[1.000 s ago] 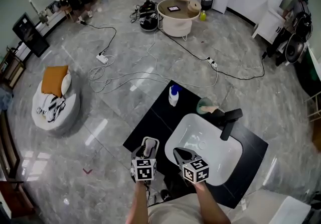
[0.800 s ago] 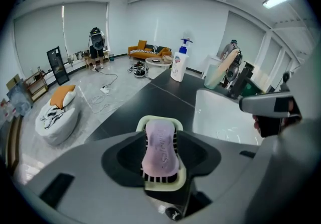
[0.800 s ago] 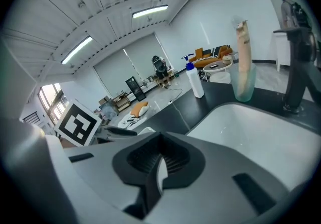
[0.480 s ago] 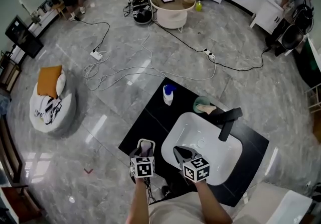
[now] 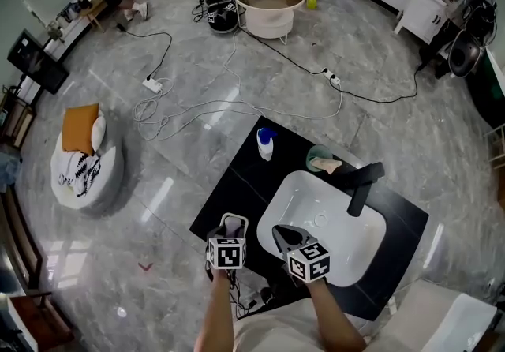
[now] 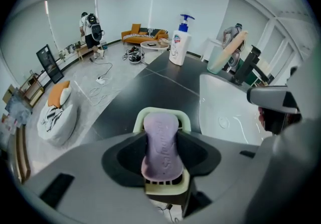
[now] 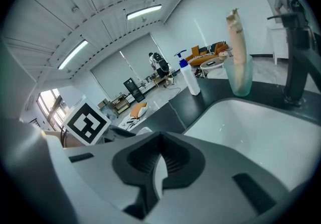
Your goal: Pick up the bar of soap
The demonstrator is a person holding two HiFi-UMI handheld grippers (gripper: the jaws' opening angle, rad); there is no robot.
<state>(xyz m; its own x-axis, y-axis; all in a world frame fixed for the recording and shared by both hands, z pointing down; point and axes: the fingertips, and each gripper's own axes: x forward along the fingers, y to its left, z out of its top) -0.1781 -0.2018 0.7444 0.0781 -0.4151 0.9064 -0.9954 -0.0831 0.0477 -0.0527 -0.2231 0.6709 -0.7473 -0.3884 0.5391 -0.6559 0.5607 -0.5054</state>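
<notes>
The left hand-held gripper (image 5: 233, 227) stayed clenched on the lilac bar of soap (image 6: 161, 142), as it was a second before. The soap lay in its pale green soap dish (image 6: 159, 114) at the 8 o'clock corner of the black bench (image 5: 237, 177). The right hand-held gripper (image 5: 283, 234) remained clenched and empty over the 7 o'clock rim of the white basin (image 5: 335, 244).

On my feed the black counter (image 5: 237, 185) has a white sink (image 5: 308, 212) set into it, with a black tap (image 5: 360, 191) standing at the sink's far rim. Past the sink a pump bottle (image 5: 266, 145) stands upright, and a green cup (image 5: 314, 156) stands between it and the tap. At the near left corner I see a pale dish (image 6: 160, 111) with the soap (image 6: 161, 142) in it. I can't tell whether that dish rests on the counter.
</notes>
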